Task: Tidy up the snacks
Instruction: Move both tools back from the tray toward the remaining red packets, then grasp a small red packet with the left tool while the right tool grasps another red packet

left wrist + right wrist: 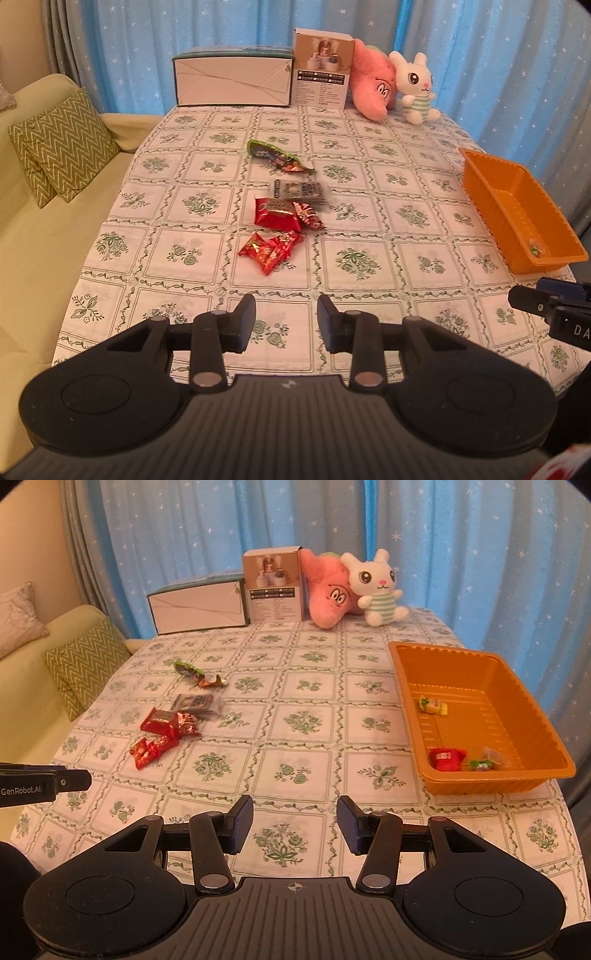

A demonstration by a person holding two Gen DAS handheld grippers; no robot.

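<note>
Left wrist view: snack packets point(284, 218) lie loose mid-table, orange tray point(517, 206) at the right edge, cut off.
Tray wall hides most of its sweets; the right view shows three. Both left gripper point(286, 323) and right gripper point(295, 823) hover over bare cloth, jaws parted, holding nothing.

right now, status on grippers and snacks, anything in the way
Left gripper open, empty. Right gripper open, empty. Three snacks in orange tray, snack pile loose mid-table. Path to pile clear.
</note>
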